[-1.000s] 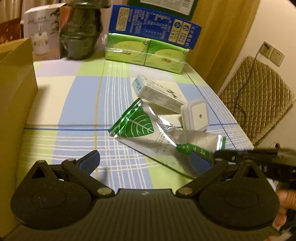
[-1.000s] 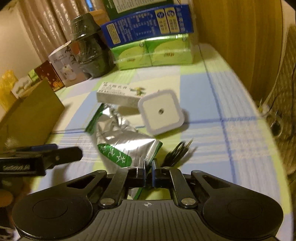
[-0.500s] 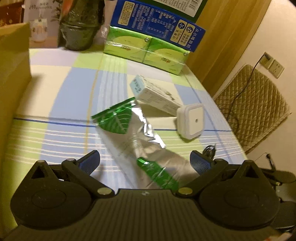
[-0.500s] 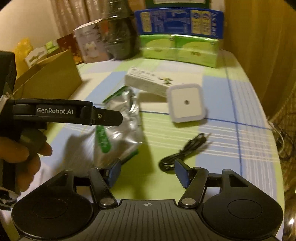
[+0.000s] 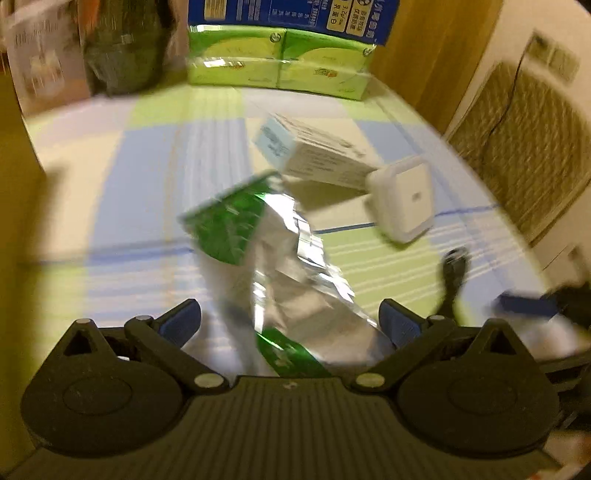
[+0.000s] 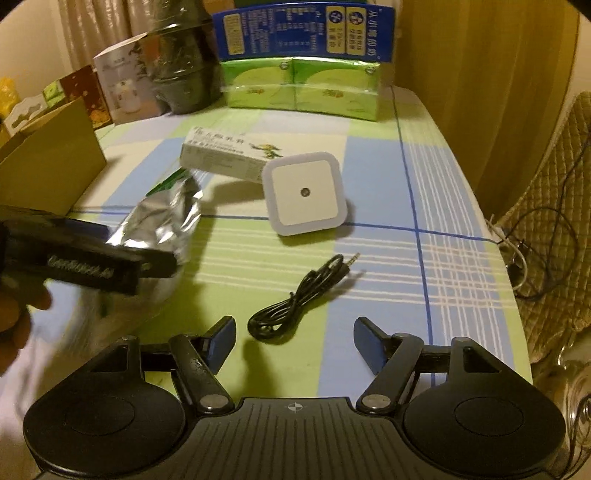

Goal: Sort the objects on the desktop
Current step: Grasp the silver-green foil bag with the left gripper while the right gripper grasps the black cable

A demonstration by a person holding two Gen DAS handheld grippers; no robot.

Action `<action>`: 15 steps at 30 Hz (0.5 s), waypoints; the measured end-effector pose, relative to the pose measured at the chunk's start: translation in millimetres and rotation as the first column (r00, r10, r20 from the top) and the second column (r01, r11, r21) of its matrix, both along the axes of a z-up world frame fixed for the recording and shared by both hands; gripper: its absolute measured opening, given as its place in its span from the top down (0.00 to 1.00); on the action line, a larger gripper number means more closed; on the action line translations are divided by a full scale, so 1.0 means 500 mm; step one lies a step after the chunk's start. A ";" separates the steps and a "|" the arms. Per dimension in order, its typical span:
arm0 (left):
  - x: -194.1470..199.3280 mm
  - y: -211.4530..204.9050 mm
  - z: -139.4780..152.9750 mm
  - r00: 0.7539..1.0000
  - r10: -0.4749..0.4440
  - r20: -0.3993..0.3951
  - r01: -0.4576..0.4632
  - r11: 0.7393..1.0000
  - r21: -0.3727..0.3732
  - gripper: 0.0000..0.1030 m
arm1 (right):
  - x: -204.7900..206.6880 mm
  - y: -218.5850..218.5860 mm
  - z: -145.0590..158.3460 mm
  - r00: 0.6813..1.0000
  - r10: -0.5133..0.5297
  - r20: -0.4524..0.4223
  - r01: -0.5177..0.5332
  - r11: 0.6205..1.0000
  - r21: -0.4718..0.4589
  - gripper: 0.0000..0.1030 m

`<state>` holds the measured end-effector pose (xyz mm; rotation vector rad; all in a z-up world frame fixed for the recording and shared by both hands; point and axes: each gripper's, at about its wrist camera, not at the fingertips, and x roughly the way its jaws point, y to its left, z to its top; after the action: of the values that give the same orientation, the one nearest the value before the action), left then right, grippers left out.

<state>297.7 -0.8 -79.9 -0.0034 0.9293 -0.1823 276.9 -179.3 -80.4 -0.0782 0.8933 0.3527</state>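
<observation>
The table, covered with a checked cloth, carries at its far edge a blue carton with small print too fine to read, and under it two green packs. A dark wrapped pot stands near the far left corner, and a cardboard box stands at the left edge. In the middle lie a white box with characters I cannot read, a silver and green foil pouch, a white square device touching the white box, and a black cable. The left tongs are spread, with the pouch between them but not pinched; their side shows blurred white lettering. The right tongs have just been opening and stand spread just before the cable, holding nothing.
</observation>
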 end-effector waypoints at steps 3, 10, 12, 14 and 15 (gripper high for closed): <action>-0.007 0.014 0.005 1.000 0.006 0.015 -0.006 0.999 0.045 0.03 | 0.015 -0.004 -0.005 0.999 -0.041 -0.002 0.041 0.998 0.040 0.34; 0.003 0.025 -0.007 1.000 0.005 -0.022 -0.005 1.000 -0.014 0.03 | 0.040 0.003 -0.029 0.998 -0.053 0.039 0.051 0.998 0.046 0.39; 0.002 0.022 -0.009 1.000 -0.007 -0.026 0.007 1.000 -0.019 0.04 | 0.043 0.013 -0.032 0.998 -0.027 0.059 0.025 0.999 0.029 0.42; 0.003 0.021 -0.012 0.999 -0.012 -0.030 0.011 1.000 -0.023 0.04 | 0.046 0.024 -0.035 0.997 -0.002 0.072 0.002 1.000 0.009 0.49; 0.002 0.020 -0.013 0.999 -0.012 -0.030 0.011 1.000 -0.026 0.04 | 0.046 0.029 -0.035 0.997 0.007 0.076 -0.007 1.000 0.001 0.53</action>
<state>298.6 9.1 -86.7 -0.0246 0.9573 -0.2055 299.9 -164.9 -98.0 -0.0925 0.8180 0.3547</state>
